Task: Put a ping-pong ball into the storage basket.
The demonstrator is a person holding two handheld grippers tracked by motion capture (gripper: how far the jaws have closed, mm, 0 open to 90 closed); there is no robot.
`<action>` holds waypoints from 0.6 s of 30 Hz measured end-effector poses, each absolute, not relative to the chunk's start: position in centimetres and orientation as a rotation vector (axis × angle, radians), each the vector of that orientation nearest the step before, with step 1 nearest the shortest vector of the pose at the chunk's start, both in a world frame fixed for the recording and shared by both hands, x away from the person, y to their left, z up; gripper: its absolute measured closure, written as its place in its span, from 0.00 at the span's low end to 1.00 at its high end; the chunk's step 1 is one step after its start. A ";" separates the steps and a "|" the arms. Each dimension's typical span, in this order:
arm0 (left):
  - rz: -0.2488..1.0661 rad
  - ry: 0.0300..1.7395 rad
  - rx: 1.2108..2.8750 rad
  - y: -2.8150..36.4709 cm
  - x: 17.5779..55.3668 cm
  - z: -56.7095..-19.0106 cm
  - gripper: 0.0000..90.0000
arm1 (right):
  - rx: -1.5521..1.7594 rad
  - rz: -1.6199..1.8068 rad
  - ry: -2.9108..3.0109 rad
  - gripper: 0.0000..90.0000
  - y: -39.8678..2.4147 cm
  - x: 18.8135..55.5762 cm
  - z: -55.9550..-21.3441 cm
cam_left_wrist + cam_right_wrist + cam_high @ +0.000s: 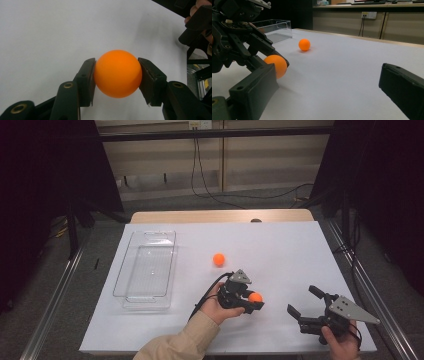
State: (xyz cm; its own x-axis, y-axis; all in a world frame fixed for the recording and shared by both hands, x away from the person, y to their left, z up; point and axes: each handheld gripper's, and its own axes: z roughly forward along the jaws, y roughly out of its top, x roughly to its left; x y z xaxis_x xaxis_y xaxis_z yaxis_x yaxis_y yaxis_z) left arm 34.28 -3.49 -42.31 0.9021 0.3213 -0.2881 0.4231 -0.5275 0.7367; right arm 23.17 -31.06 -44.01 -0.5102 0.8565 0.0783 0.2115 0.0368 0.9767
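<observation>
Near the table's front edge, right of its middle, the left gripper (254, 301) clamps an orange ball (255, 297) between both pads, low over the white table (280, 245). Toward the front right corner, the right gripper (303, 301) rests with jaws wide apart, holding nothing. Second orange ball (218, 259): mid-table. Clear tray (148, 268): along the left edge.
</observation>
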 end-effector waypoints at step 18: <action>-0.136 0.579 2.132 -2.1 35.1 -41.2 0.56 | 1.080 1.509 1.765 0.01 -31.1 23.2 -44.0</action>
State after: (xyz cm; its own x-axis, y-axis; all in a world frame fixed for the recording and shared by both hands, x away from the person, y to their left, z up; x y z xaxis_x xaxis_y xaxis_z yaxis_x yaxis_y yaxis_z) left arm 35.10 -2.06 -41.18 0.8846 0.3536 -0.3042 0.4522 -0.4899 0.7454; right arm 23.17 -31.07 -44.00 -0.5095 0.8569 0.0778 0.2099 0.0361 0.9771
